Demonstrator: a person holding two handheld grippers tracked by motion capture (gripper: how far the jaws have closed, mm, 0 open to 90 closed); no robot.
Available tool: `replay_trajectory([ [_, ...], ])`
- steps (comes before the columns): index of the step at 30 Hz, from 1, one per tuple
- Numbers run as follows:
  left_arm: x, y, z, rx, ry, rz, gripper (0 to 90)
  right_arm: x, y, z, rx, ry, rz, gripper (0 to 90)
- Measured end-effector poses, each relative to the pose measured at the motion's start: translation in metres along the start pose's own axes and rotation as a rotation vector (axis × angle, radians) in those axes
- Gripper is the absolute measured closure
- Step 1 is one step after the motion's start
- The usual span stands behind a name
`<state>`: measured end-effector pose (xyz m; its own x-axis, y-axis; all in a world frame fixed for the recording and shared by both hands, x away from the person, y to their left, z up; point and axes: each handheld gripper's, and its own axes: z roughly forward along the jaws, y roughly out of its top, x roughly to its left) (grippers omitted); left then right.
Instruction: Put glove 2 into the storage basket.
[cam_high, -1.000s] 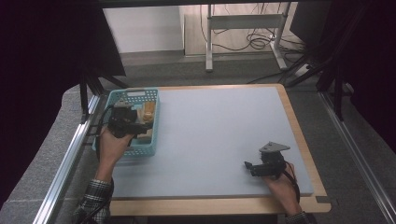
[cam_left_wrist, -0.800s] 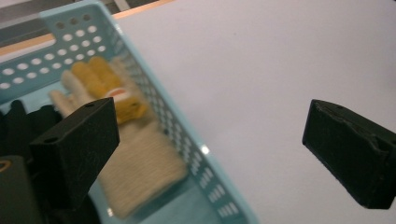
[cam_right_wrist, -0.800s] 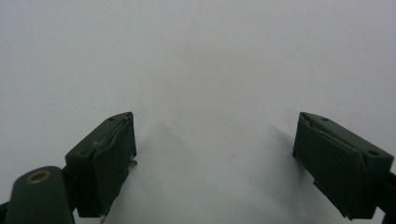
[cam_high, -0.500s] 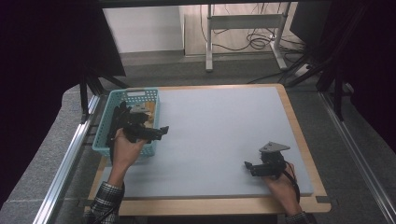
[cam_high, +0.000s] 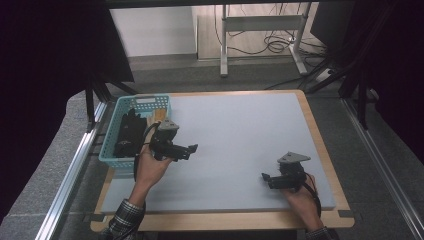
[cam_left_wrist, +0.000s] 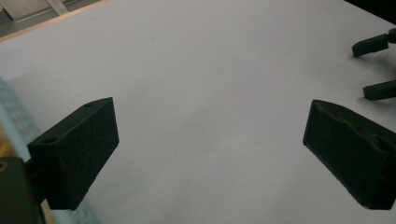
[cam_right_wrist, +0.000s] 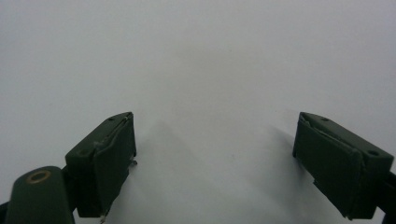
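Note:
My left gripper (cam_high: 192, 150) hovers over the grey mat just right of the teal basket (cam_high: 116, 129), jaws pointing right. Its own view shows the left gripper (cam_left_wrist: 210, 154) open, with bare mat between the jaws. My right gripper (cam_high: 265, 178) rests low at the mat's front right, held by a hand, jaws pointing left. In its own view the right gripper (cam_right_wrist: 215, 163) stands open over plain mat and holds nothing. The other gripper's jaw tips appear at the top right of the left gripper view.
The basket holds dark objects (cam_high: 129, 134) and a tan wooden piece (cam_high: 159, 115). The grey mat (cam_high: 240, 130) lies on a wood-edged table (cam_high: 225, 220). A metal rail (cam_high: 70, 175) runs along the left side. A white table frame (cam_high: 260, 30) stands beyond.
My left gripper has come out of the basket and moved right and forward over the mat, with nothing in its jaws. The right gripper has stayed put.

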<state>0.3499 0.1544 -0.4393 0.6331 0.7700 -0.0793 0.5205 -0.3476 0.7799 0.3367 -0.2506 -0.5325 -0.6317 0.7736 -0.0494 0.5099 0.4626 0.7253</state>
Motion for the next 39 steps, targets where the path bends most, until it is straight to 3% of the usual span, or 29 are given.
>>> replay_trajectory([
  [11, -0.031, -0.011, 0.019, -0.002, -0.071, 0.042, 3.6, 0.000, 0.000, 0.000, 0.000, 0.000, -0.001, 12.7],
  [19, -0.049, -0.038, 0.045, 0.035, -0.100, 0.066, 3.3, 0.000, 0.000, 0.000, 0.000, -0.001, -0.001, 12.7],
  [29, -0.055, -0.067, 0.070, 0.101, -0.079, 0.067, 3.0, 0.000, 0.000, 0.000, -0.001, 0.000, -0.001, 12.7],
  [34, -0.057, -0.075, 0.079, 0.155, -0.034, 0.079, 3.0, 0.000, 0.000, 0.000, 0.000, -0.001, -0.001, 12.7],
  [39, -0.058, -0.078, 0.081, 0.144, -0.031, 0.080, 0.3, 0.000, 0.000, 0.000, -0.001, -0.001, -0.002, 12.7],
])
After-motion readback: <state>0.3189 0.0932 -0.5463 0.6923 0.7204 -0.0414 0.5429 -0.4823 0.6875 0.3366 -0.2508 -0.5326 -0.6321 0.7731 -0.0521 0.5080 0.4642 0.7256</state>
